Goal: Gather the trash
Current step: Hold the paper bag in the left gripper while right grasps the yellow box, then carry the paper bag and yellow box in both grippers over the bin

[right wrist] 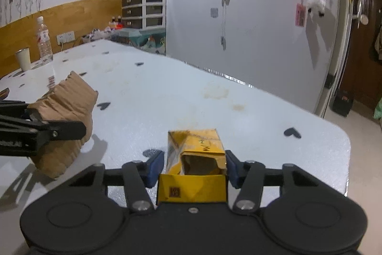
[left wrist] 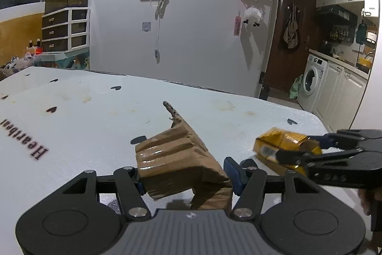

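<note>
The left claw (left wrist: 185,179) was clamped on a crumpled brown cardboard piece (left wrist: 177,159), creased into ridges, glossy with tape along one side and torn at the far tip; it hung raised just over the surface (left wrist: 95,116), casting a shadow below. From the right wrist view the same cardboard (right wrist: 64,111) sat at the left, gripped from the side by the black fingers (right wrist: 59,130) of that claw. Further right, the right claw (right wrist: 194,166) had a small yellow carton (right wrist: 198,154) between its blue pads, its near end torn open to show a brown inside, one flap hanging forward with a small printed mark; the right pad lay against the carton's side, while whether the left pad pressed on it could not be told. The carton lay low near the surface's right front corner. The surface was white, printed with small dark hearts and the word "Heartbear", and stained with yellowish rings. At its far left stood a clear water bottle (right wrist: 44,40) and a pale cup (right wrist: 23,59). Behind rose a white wall hung with photos and trinkets, a drawer unit (left wrist: 65,30), and at the right a kitchen with a washing machine (left wrist: 311,80).
</note>
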{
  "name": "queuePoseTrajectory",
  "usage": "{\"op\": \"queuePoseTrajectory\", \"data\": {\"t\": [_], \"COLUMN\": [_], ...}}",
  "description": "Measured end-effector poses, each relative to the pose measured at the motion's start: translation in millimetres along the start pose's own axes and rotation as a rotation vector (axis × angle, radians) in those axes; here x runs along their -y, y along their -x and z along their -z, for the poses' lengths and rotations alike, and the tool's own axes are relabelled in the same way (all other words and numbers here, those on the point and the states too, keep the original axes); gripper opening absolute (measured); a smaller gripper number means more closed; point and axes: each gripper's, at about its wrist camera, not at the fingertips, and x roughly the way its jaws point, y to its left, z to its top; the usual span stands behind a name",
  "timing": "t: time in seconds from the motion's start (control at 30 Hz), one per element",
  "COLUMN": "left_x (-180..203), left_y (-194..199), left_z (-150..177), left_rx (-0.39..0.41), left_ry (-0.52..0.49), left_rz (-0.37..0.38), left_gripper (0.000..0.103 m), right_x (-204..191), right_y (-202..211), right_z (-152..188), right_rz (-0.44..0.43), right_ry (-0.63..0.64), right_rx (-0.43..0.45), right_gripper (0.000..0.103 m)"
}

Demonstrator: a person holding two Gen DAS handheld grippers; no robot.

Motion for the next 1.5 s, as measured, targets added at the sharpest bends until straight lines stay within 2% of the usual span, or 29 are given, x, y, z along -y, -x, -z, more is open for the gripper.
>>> {"op": "queuePoseTrajectory", "data": {"t": [0.27,0.67,0.93,1.5], "left_x": [9,53,114,258], "left_y": [6,27,47,71], "left_z": [1,9,17,51], "left_rx": [0.012,0.049,0.087,0.073], "left_ry": [0.0,-0.02,-0.056,-0.174], "left_rz": [-0.009,0.025,0.127,0.324], "left_gripper": [0.062,0.062,0.062,0.062], "right_x": [4,22,54,134], "right_y": [41,106,154,263], "right_z": [1,18,45,129], "right_rz": [-0.003,0.053,0.125,0.299], "right_ry": [-0.023,-0.059,-0.1,-0.205], "right_rx": [0.09,0.156,0.176,0.165], "right_gripper": [0.054,0.054,0.054,0.054]}}
